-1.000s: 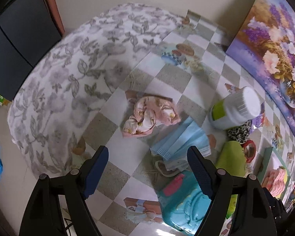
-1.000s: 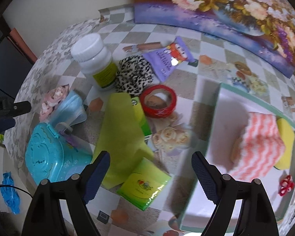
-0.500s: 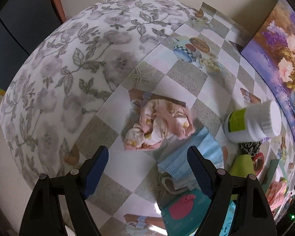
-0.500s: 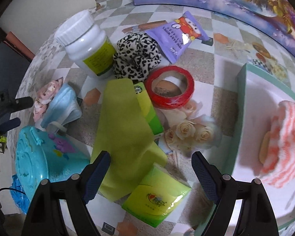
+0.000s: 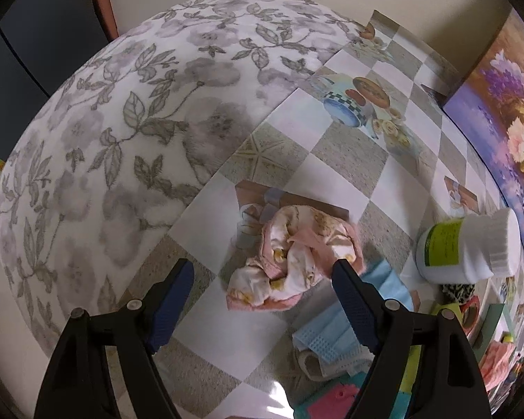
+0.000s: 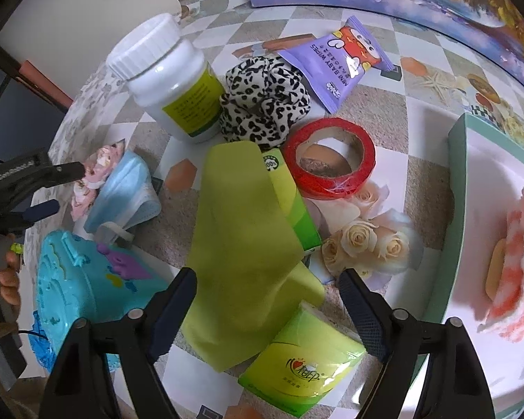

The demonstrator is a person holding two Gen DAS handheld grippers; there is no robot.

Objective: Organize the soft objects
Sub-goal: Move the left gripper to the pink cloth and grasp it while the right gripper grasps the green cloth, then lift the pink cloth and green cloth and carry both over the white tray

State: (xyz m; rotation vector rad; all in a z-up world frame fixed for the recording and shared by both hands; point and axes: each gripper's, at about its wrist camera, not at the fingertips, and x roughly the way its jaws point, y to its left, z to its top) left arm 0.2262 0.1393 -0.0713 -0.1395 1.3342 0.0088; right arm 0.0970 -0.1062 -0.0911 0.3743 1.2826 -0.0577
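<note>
Left hand-held gripper point(image 5: 262, 276) points steeply down over the table point(image 5: 318, 160), jaws spread, nothing pinched. Crumpled pink floral cloth point(image 5: 293, 262), soft and bunched into a loose ball, lies on a white square of the glossy checkered vinyl cover; its right edge sits just beside the right blue ribbed pad point(image 5: 353, 303), contact not determinable. Pleated pale blue face masks point(image 5: 335, 338), stacked, lie just right of the cloth. White plastic bottle with green label point(image 5: 468, 248) stands farther right.

Right hand-held gripper point(image 6: 267, 289) jaws closing but not yet pressing; smooth lime-green cloth point(image 6: 241, 244), flat and folded, lies between the pads and drapes over a green tissue packet point(image 6: 290, 195). Second green tissue packet point(image 6: 304, 363) sits near the right pad. Leopard-print fabric scrunchie point(image 6: 265, 101), red tape roll point(image 6: 328, 160) and purple wipes sachet point(image 6: 339, 63) lie beyond. Fluffy coral-and-white towel point(image 6: 513, 262) rests in a white tray with a green rim point(image 6: 454, 188) at right. Turquoise plastic case point(image 6: 84, 286) at left.
</note>
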